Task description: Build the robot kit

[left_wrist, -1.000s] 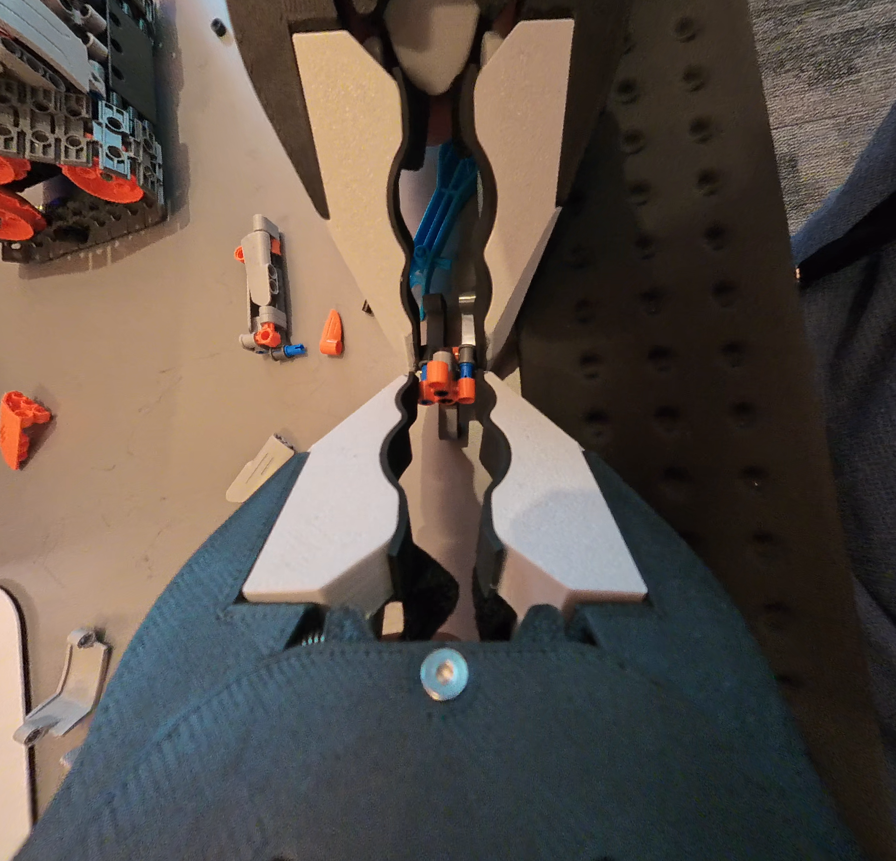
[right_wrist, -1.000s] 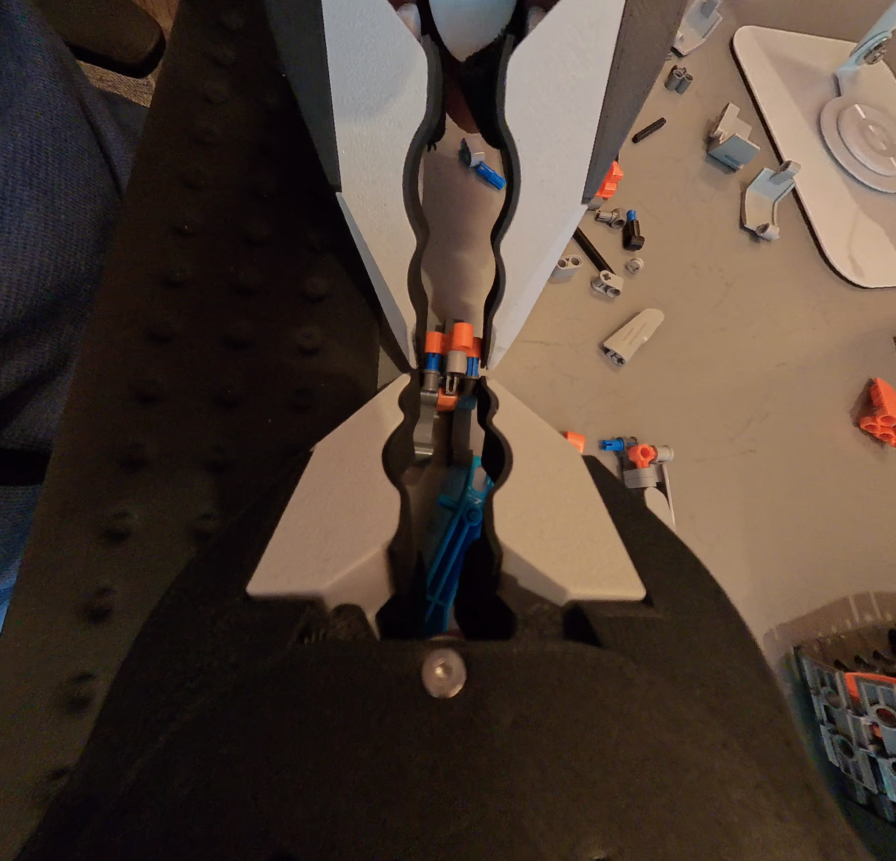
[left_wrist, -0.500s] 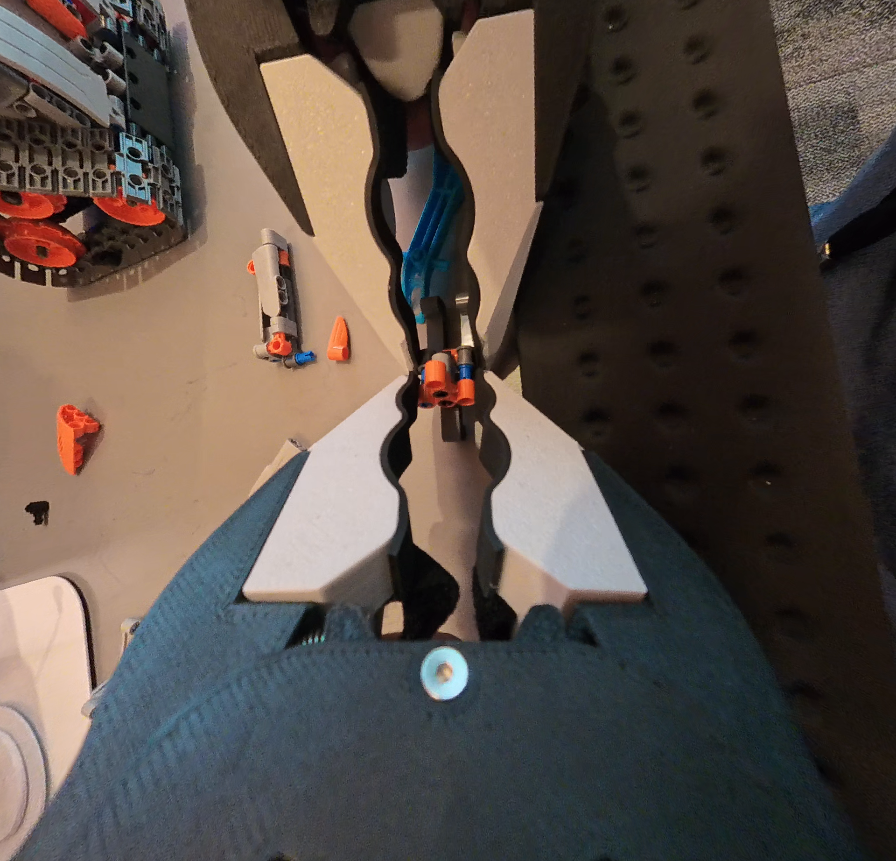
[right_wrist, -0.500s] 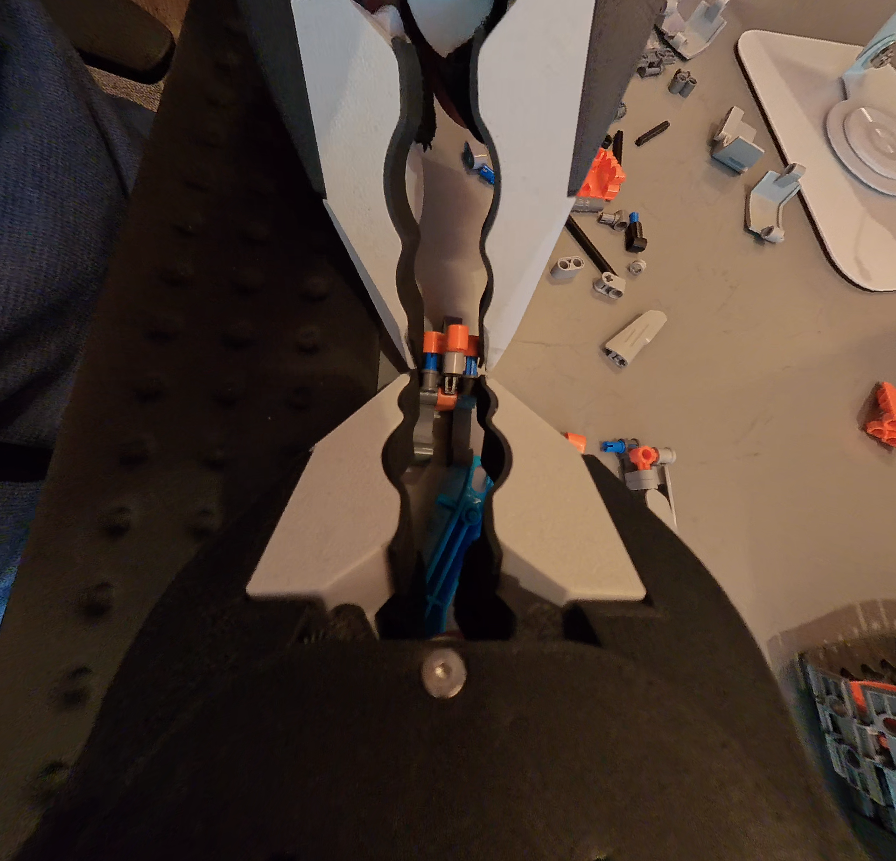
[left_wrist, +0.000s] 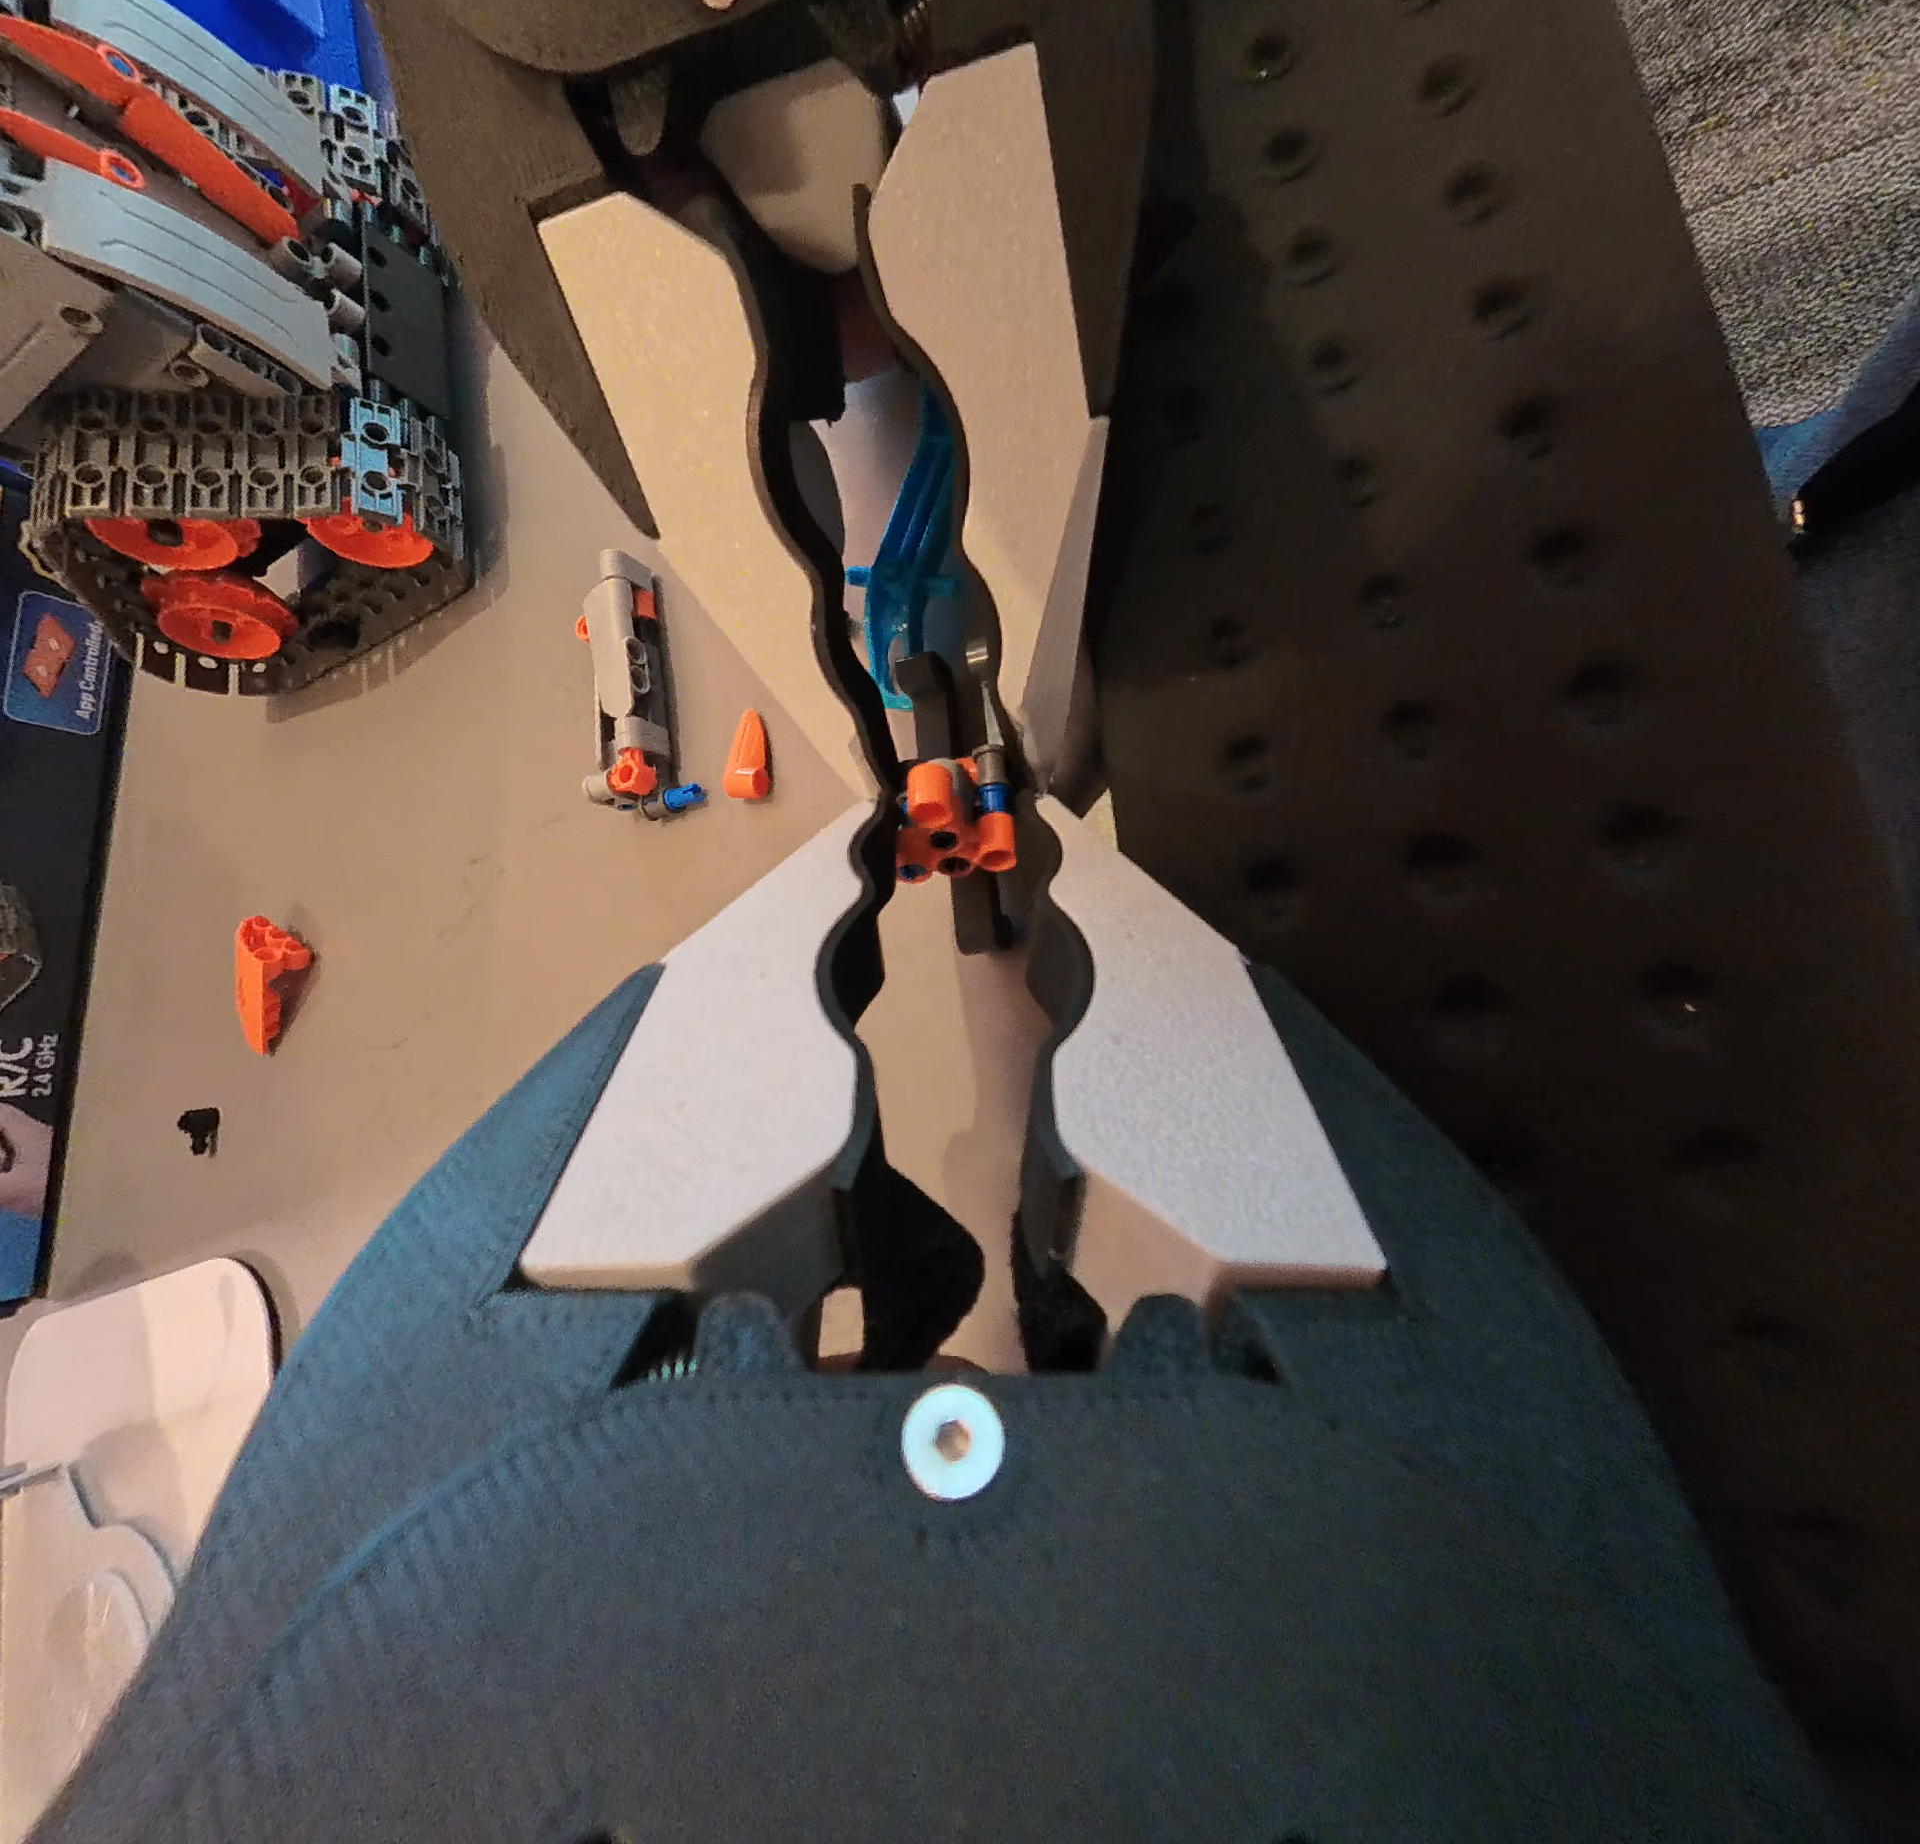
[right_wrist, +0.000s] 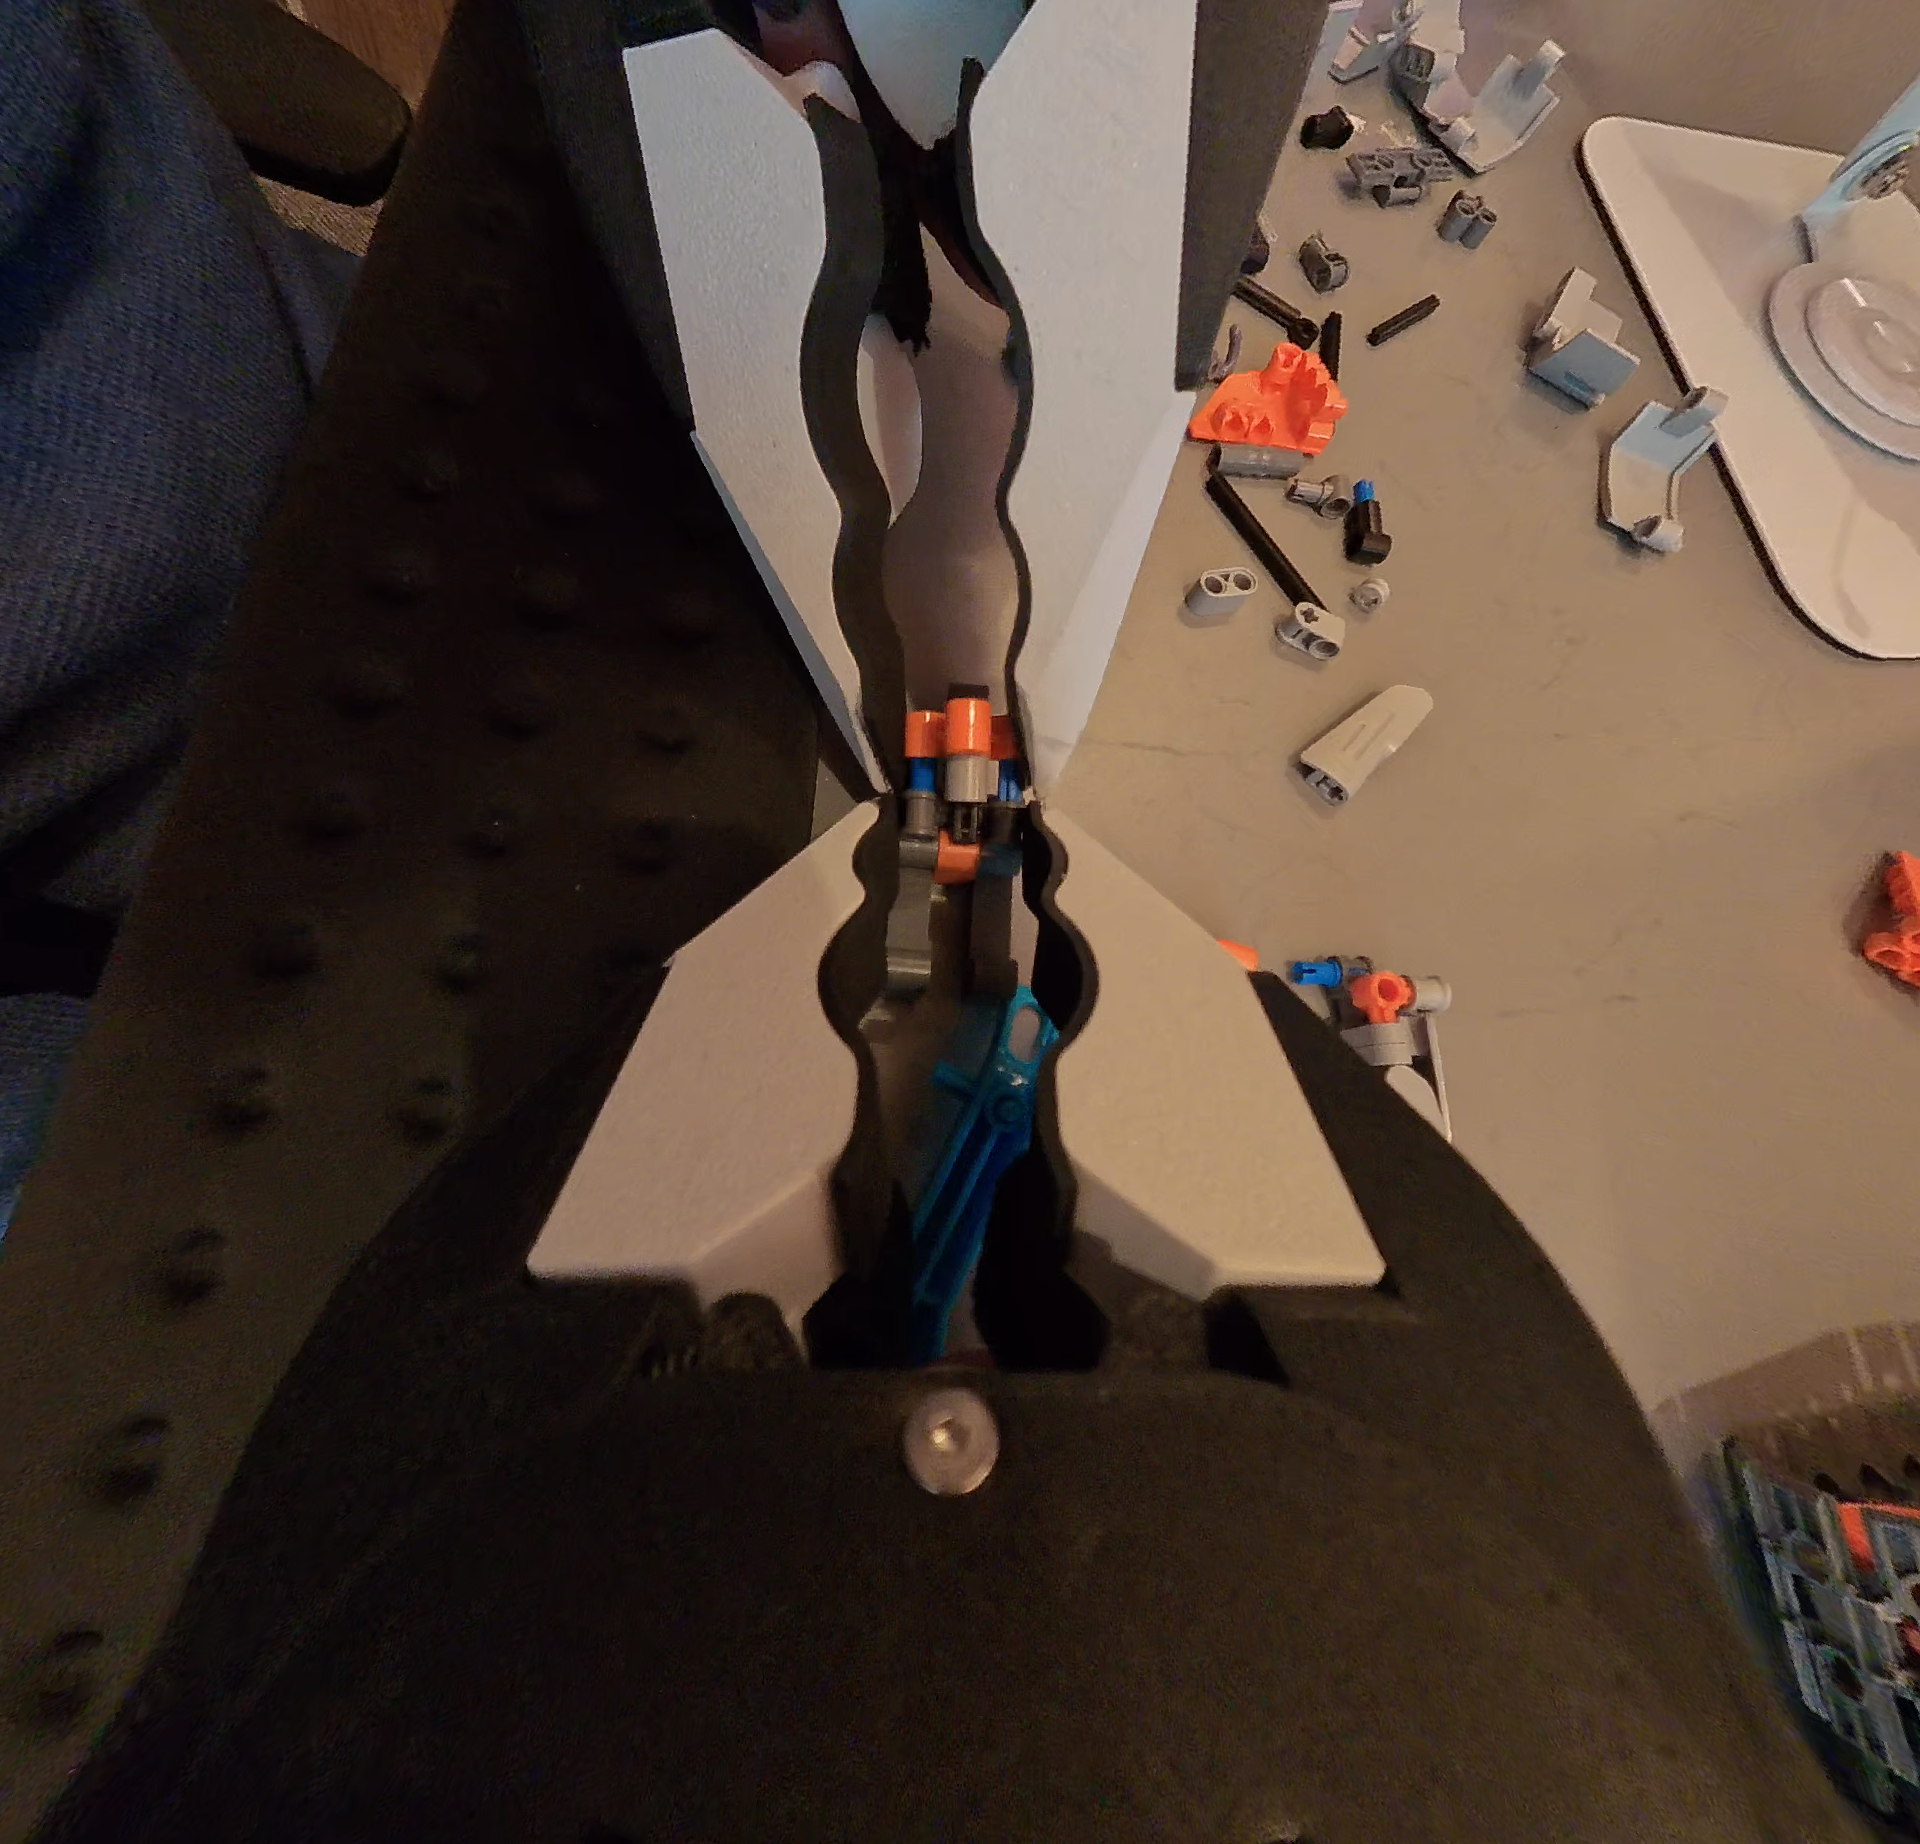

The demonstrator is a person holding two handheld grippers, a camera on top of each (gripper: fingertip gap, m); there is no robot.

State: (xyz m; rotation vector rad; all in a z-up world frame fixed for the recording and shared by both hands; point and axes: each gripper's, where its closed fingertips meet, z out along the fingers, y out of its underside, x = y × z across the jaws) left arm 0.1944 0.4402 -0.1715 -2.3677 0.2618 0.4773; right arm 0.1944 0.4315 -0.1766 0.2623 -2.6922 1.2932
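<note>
The left gripper (left_wrist: 951, 838) and right gripper (right_wrist: 951, 807) meet tip to tip, both clamped on one small brick sub-assembly (left_wrist: 951, 823). It looks light, rigid and liable to separate at its pins; hold the orange connector.

worktop (left_wrist: 416, 911): grey | tracked brick model (left_wrist: 239, 506) | orange wedge (left_wrist: 268, 979) | small orange cone (left_wrist: 748, 755) | white tray (right_wrist: 1704, 267) | loose grey, black pins (right_wrist: 1262, 537) | orange gear piece (right_wrist: 1273, 407)

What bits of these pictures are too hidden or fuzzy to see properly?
- Left wrist view: the small orange brick assembly is half hidden by the gripper fingers.
- Right wrist view: the blue beam disappears behind the gripper body.
- Right wrist view: the tracked model is blurred and cut by the corner.
</note>
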